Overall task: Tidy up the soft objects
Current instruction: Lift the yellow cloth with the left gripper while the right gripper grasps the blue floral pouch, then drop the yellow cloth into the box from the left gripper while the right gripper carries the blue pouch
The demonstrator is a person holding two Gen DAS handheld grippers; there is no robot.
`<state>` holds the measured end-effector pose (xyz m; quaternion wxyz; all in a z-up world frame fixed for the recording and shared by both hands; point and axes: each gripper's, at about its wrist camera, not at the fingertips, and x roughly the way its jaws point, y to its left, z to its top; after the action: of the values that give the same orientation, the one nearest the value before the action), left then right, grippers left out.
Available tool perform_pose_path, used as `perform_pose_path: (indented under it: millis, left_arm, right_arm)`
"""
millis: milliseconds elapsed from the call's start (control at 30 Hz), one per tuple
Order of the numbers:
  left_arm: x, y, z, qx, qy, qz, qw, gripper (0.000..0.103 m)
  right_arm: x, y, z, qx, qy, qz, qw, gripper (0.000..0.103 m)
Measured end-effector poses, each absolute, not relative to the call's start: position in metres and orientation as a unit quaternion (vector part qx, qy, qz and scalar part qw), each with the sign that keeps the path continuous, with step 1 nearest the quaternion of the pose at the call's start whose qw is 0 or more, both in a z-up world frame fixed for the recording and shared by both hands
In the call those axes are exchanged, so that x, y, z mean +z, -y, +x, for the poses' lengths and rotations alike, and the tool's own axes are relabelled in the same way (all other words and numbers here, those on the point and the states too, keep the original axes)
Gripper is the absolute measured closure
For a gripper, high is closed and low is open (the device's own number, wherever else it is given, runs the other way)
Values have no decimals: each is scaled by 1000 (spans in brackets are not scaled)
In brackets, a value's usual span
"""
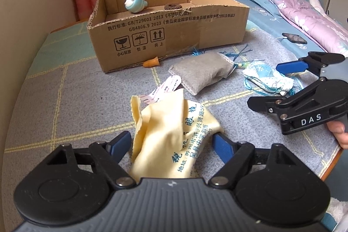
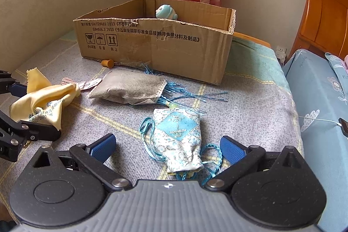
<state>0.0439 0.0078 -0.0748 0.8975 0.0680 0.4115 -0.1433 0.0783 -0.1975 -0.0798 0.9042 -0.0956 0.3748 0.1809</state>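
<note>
Your left gripper [image 1: 171, 142] is standing with its fingers [image 1: 221, 144] wide apart around the yellow cloth [image 1: 169, 134]. The cloth is lying crumpled between them, well in front of the box [image 1: 169, 36]; the right pad is touching its edge, the left pad is sitting clear, so nothing is being gripped.

Your right gripper [image 2: 167, 149] is also spreading its fingers [image 2: 231, 149] wide, and both pads are sitting apart from the blue pouch [image 2: 178, 138] lying between them on the surface [image 2: 250, 105], in front of the box's right end. Its cord is trailing loose on both sides.

The grey sachet [image 2: 130, 88] is lying just in front of the box, between cloth and pouch, with blue tassels [image 2: 184, 97] spreading from its end. An orange cap [image 2: 107, 63] is resting against the box's front wall. Pink strips [image 2: 87, 83] are lying between the cloth and the sachet.

Inside the box, a blue toy [image 1: 136, 3] is sitting near the back wall, with a brown ring [image 1: 173, 7] to its right.
</note>
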Motion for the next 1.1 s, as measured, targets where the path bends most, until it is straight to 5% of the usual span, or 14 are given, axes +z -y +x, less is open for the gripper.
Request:
perform_pose_path:
  millis: [100, 433, 667, 1100]
  left_arm:
    - [-74, -7, 44, -143, -412, 67, 897, 25]
    - [-72, -6, 44, -146, -410, 66, 898, 38]
    - [-69, -5, 43, -151, -409, 77, 897, 60]
    - [-45, -15, 31, -184, -403, 84, 892, 74]
  right_arm:
    - [-79, 197, 81, 184, -371, -98, 905, 2]
    - [-72, 202, 83, 174, -374, -89, 907, 39]
    - [-68, 201, 77, 169, -374, -97, 907, 62]
    - [-40, 206, 56, 179, -359, -107, 910, 67]
